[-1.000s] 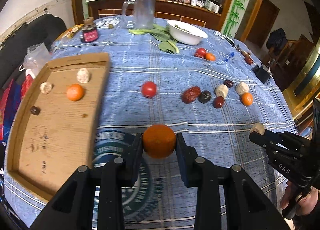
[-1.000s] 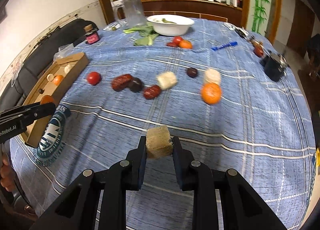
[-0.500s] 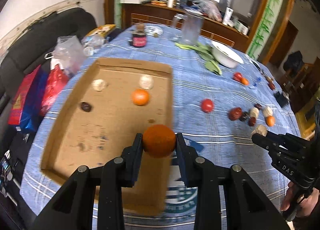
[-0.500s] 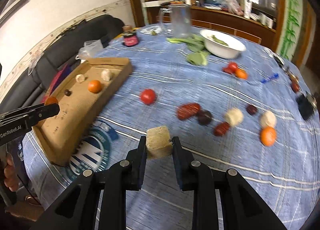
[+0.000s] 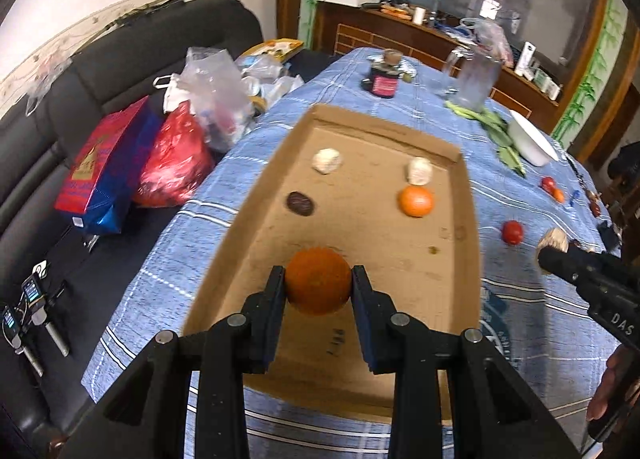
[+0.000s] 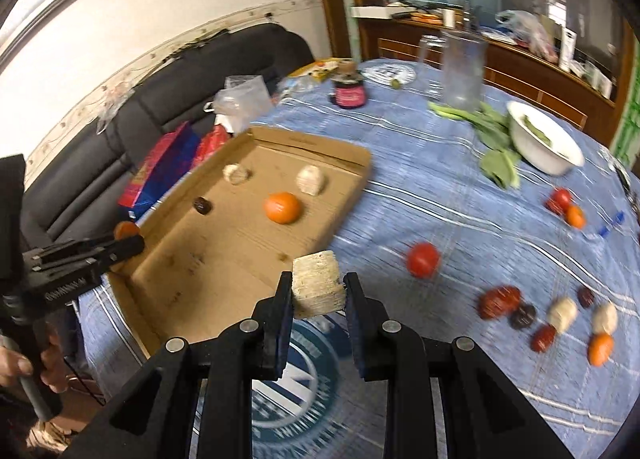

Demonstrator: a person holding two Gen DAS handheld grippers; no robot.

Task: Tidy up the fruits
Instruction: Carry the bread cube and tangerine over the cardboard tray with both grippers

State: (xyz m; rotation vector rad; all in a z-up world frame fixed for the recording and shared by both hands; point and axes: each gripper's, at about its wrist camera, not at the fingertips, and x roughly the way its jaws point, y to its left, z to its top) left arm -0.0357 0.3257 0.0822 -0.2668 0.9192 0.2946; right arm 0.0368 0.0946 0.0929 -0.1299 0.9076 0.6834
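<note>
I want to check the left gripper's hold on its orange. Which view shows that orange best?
The left wrist view: the orange sits large and centred, clamped in the left gripper, above the cardboard tray. The right wrist view shows only a sliver behind the fingers.

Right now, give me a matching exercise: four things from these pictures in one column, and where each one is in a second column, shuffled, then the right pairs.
Things:
1. dark orange
2. pale cube
3. dark date
4. red tomato

Places:
A. lying on the blue tablecloth, outside the tray
B. between the jaws of the right gripper
C. resting on the floor of the cardboard tray
D. between the jaws of the left gripper

Pairs: 1-D, 2-B, 3-C, 4-A
</note>
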